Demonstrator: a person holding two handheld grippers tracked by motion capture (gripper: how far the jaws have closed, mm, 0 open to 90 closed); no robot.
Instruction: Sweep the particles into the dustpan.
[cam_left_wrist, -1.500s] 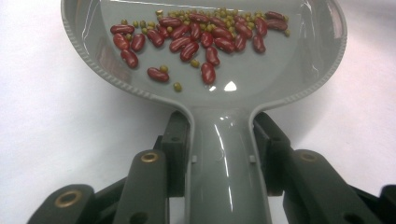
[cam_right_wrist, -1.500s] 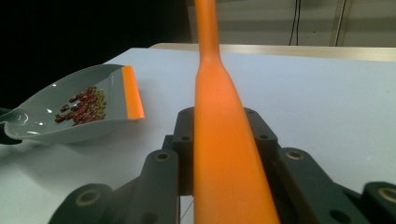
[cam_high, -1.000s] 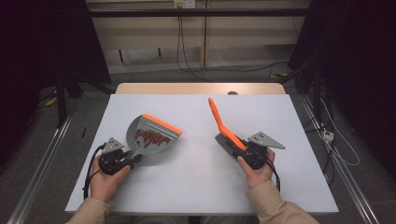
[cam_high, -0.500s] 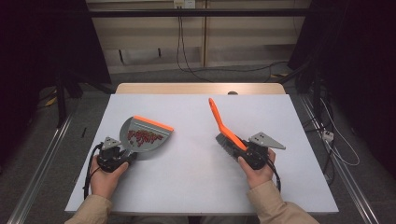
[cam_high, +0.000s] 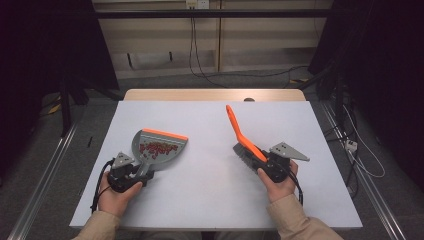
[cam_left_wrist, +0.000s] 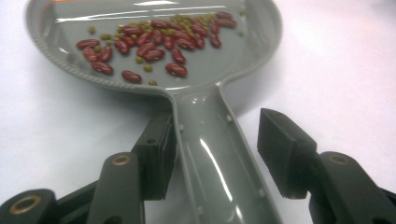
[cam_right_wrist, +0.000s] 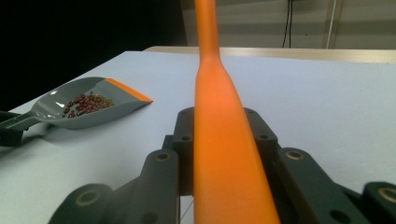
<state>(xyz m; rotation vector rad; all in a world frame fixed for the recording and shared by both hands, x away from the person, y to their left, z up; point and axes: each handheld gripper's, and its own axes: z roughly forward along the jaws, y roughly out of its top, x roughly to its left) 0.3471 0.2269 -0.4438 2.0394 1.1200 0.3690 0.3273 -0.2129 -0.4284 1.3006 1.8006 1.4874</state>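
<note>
Two tools: left tool (cam_left_wrist: 212, 154) just opening, loose round the bean-filled dustpan (cam_high: 156, 147); right tool (cam_right_wrist: 224, 154) clamps the brush (cam_high: 240, 132).

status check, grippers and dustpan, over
Left gripper just opening, dustpan handle between fingers. Right gripper shut on brush. Beans in pan.

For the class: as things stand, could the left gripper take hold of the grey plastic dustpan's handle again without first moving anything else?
Probably yes. The grey plastic dustpan lies flat on the white table, its handle between the left gripper's jaws, which have just been opening. One pad sits close; the other stands clear. Nothing else is in the way.
</note>
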